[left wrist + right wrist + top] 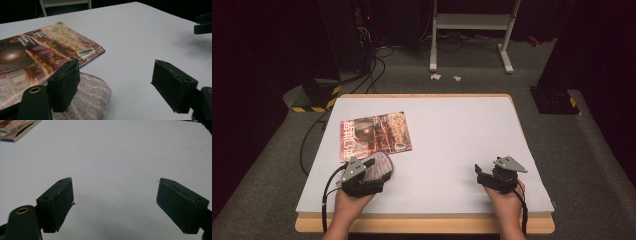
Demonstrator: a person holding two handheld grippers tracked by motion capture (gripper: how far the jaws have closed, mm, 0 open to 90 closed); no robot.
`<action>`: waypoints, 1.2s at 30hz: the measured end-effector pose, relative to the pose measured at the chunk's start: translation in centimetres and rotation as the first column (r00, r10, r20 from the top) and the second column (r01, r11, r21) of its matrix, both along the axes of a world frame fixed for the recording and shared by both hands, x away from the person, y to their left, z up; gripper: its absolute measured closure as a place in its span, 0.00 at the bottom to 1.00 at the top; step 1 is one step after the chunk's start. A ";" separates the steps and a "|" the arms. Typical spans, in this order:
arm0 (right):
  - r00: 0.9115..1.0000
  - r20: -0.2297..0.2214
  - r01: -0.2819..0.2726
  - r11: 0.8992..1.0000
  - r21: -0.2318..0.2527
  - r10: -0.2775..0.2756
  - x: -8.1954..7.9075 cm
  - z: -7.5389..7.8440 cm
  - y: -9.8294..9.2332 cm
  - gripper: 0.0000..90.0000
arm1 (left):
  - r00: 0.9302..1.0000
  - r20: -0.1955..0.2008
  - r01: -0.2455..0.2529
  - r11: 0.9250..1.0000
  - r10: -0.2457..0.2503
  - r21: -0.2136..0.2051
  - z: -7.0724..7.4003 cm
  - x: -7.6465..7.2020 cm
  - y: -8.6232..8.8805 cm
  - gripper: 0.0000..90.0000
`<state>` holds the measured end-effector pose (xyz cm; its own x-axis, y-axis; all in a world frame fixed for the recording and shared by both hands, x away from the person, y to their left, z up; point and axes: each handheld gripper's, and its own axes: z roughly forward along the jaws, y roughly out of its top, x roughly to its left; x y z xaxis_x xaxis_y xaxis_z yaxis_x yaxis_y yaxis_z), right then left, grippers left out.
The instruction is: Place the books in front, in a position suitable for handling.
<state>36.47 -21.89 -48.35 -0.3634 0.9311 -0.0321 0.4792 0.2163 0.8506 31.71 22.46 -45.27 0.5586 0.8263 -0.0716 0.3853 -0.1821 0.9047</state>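
The left gripper (115, 82) has its two black jaws wide apart, with nothing between them. Just under its left jaw lies a grey striped woolly cloth with a round edge (92, 97). The cloth rests flat on the white table top (452, 130), and its far side is tucked a little under a flat magazine with a red and brown picture cover (374, 135). The right gripper (115, 205) also has its jaws wide apart, over bare table, well away from the cloth and the magazine.
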 end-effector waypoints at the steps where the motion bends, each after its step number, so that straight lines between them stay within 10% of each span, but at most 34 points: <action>1: 1.000 -0.008 -0.002 1.000 -0.002 0.002 0.0 -0.1 0.0 0.16 | 1.000 -0.003 -0.005 1.000 0.005 0.001 0.0 0.0 0.2 0.26; 19: 1.000 -0.029 0.011 0.999 0.045 -0.010 -0.2 -0.4 -0.5 0.16 | 0.999 -0.028 -0.026 0.999 0.027 0.028 -0.2 0.6 0.8 0.26; 31: 0.999 -0.035 0.004 0.998 0.067 -0.002 0.0 0.0 -0.1 0.18 | 0.985 -0.108 -0.127 0.989 0.134 0.071 -1.1 1.1 4.7 0.21; 36: 0.999 -0.044 -0.007 0.998 0.061 0.009 0.3 -0.1 0.4 0.18 | 0.966 -0.141 -0.185 0.960 0.218 0.212 -2.2 1.0 5.8 0.20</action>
